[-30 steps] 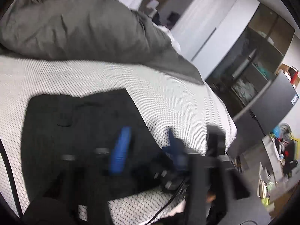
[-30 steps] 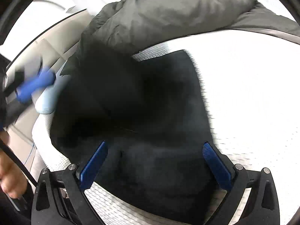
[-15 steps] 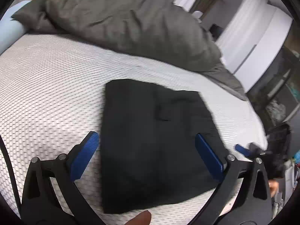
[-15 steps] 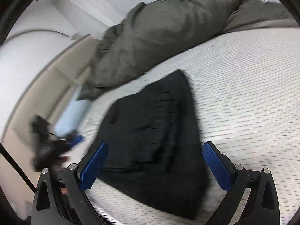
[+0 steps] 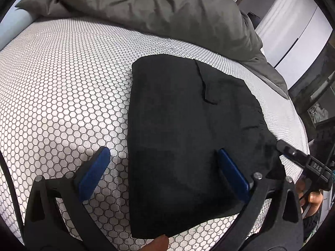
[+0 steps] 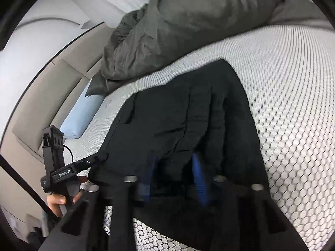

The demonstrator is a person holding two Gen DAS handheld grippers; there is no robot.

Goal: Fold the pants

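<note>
Left wrist view: the black pants [image 5: 184, 133] are seen lying folded into a compact slab on the honeycomb-patterned mattress [image 5: 62, 79], with a rumpled grey duvet [image 5: 163, 10] heaped at twelve o'clock. The left gripper [image 5: 163, 167] is held spread wide over the near end of the pants, one blue finger over bare mattress at eight o'clock, the other over the cloth at four o'clock; nothing is pinched. The other tool is glimpsed at three o'clock, at the cloth's edge.

Right wrist view: the right gripper [image 6: 173, 177] is shown with its jaws closing, dark cloth of the pants [image 6: 184, 115] lying between the blurred blue fingers; whether the pads already press on it cannot be told. The left tool is seen at nine o'clock beside a pale blue pillow [image 6: 83, 115].

A further fold is judged to be in hand. Next, a firm pinch by both tools on the near edge would be called for, then an even lift toward twelve o'clock.

Against the frame a second ago, the left fingers are now wider and nearer the cloth, and the right fingers, then fully spread, are now drawn in.
</note>
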